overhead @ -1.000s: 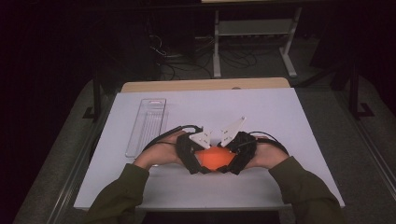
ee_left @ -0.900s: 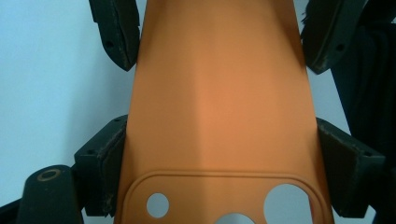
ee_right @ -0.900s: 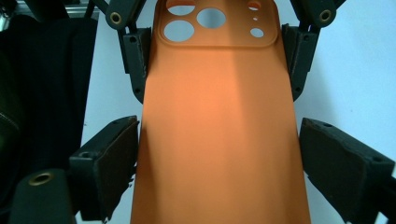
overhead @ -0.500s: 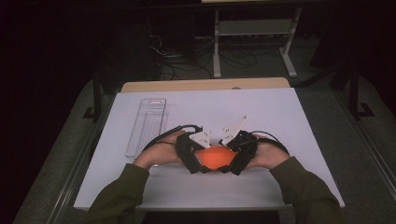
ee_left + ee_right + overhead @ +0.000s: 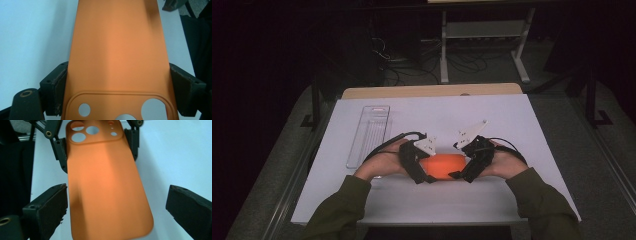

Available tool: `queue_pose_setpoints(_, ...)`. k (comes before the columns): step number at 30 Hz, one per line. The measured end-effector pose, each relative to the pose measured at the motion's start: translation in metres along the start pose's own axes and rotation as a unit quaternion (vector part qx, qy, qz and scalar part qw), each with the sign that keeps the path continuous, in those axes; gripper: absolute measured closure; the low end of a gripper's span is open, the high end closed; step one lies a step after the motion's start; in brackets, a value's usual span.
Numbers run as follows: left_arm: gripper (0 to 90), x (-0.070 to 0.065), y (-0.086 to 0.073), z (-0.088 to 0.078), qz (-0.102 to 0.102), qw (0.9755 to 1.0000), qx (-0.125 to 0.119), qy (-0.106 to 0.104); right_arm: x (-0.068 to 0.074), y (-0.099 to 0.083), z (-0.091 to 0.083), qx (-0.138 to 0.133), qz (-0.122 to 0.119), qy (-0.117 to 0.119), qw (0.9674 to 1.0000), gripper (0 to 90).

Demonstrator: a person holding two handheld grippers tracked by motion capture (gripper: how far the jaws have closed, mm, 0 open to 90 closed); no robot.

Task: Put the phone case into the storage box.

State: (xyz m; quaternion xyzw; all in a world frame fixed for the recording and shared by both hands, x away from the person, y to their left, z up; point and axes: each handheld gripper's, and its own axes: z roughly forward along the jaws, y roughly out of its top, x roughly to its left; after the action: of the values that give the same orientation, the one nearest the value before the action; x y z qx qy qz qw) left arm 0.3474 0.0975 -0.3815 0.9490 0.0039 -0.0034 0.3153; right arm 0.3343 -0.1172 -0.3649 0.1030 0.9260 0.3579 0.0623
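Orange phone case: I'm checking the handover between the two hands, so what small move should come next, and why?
Probably draw the right tool back off the orange phone case. Its jaws have just been opening and now stand clear of the case's edges, one with a wide gap. The left tool is clamped on the camera-cutout end, so the case is already carried above the white table.

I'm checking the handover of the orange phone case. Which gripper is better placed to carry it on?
Left. The left gripper is clamped on the orange phone case at its camera-cutout end, while the right gripper has just been opening, its pads clear of the case's sides.
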Motion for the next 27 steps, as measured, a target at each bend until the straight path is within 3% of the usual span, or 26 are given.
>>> queue_pose_setpoints(7, 15.4, 0.003, -0.002, 0.001, -0.015, 0.9998, 0.006, 0.008, -0.004, -0.006, -0.005, -0.006, 0.016, -0.022, 0.9996, 1.9)
queue_pose_setpoints(10, 15.5, 0.003, -0.002, 0.002, -0.026, 0.9995, 0.004, 0.016, -0.004, -0.009, -0.006, -0.003, 0.041, -0.033, 0.9986, 1.1)
queue_pose_setpoints(14, 15.4, 0.005, -0.003, 0.004, -0.039, 0.9989, 0.004, 0.023, -0.005, -0.014, -0.008, -0.006, 0.055, -0.044, 0.9975, 0.0)
queue_pose_setpoints(21, 15.4, 0.006, -0.002, 0.008, -0.054, 0.9979, 0.015, 0.031, -0.003, -0.025, -0.012, -0.012, 0.091, -0.062, 0.9938, 0.0)
queue_pose_setpoints(27, 15.4, 0.006, -0.002, 0.01, -0.067, 0.9972, 0.006, 0.033, 0.001, -0.033, -0.016, -0.013, 0.117, -0.079, 0.9899, 0.0)
